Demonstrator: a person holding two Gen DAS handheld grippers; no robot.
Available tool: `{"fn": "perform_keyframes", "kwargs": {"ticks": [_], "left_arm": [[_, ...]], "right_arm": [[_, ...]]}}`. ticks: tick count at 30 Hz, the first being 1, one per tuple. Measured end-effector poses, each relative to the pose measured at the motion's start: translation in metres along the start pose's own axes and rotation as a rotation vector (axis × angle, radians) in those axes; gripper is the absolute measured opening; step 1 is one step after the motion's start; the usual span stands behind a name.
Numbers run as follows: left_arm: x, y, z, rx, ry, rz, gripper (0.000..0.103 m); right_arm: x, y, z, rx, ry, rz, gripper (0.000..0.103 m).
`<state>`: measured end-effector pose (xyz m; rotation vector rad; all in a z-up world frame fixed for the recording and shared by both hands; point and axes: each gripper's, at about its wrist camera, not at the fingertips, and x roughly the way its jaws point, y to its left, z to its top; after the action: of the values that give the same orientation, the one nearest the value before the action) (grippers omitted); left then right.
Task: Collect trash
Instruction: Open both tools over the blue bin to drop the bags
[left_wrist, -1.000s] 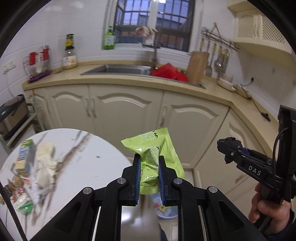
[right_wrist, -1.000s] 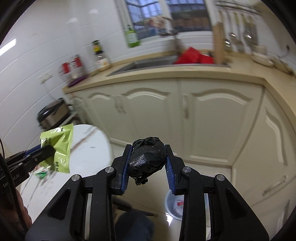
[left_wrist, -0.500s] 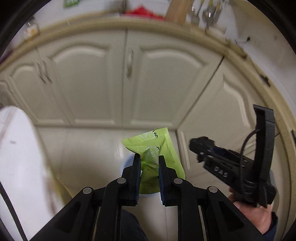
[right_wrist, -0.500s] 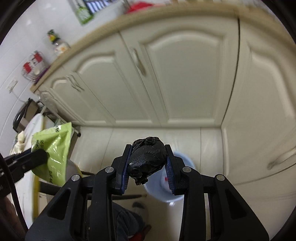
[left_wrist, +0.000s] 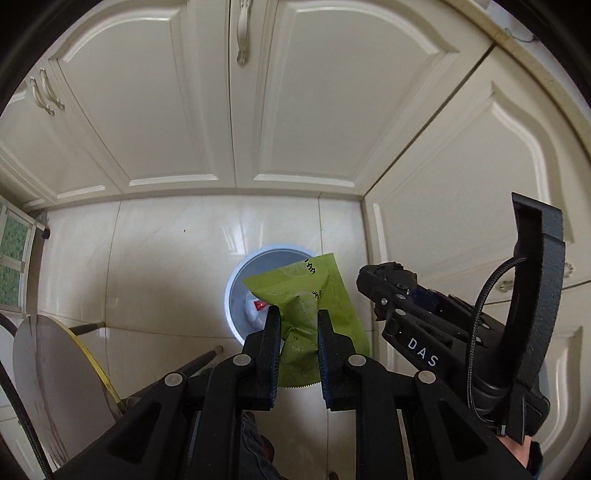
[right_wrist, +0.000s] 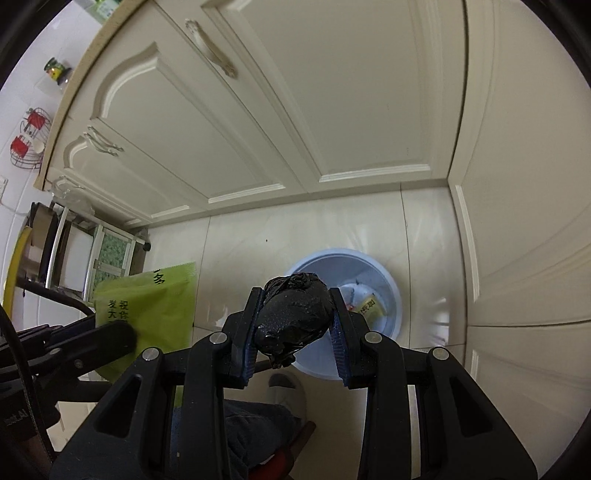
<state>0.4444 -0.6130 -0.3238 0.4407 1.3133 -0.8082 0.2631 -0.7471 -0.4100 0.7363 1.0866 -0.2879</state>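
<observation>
The green packet (left_wrist: 314, 291) stood on end between the pads of the left gripper (left_wrist: 295, 321), its long axis running away from the camera, its serrated top edge over the bin (left_wrist: 236, 273). The jaws were narrow and opening, the packet between them and creased where the pads pressed it. The right gripper (right_wrist: 293, 314) was clamped on a black wad (right_wrist: 295, 314), crumpled, its longer side tilted across the jaws, a small tail hanging below. Both hung above the pale-blue bin, which stood on the tiled floor (left_wrist: 166, 266) near the corner of the cream cabinets (left_wrist: 155, 110). The packet covered much of the bin's mouth in the left view; the wad covered its near rim in the right view. Inside lay a yellow sachet (right_wrist: 371, 306) and white scraps, hard to make out. A round table (left_wrist: 55, 369) was cut off at the left edge. A shoe (right_wrist: 286, 391) showed below the right jaws.
</observation>
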Motion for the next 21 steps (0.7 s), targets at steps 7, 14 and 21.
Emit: {"fn": "perform_keyframes", "kwargs": {"ticks": [7, 14, 21], "left_arm": [[0.015, -0.003, 0.026, -0.005, 0.012, 0.050, 0.044], [0.008, -0.006, 0.027, -0.029, -0.035, 0.084, 0.068], [-0.035, -0.009, -0.020, -0.010, -0.138, 0.115, 0.081]], "right_arm": [[0.017, -0.005, -0.001, 0.005, 0.025, -0.013, 0.047], [0.017, -0.010, -0.004, 0.023, 0.008, -0.032, 0.101], [-0.002, -0.014, -0.005, 0.071, -0.014, -0.080, 0.103]]}}
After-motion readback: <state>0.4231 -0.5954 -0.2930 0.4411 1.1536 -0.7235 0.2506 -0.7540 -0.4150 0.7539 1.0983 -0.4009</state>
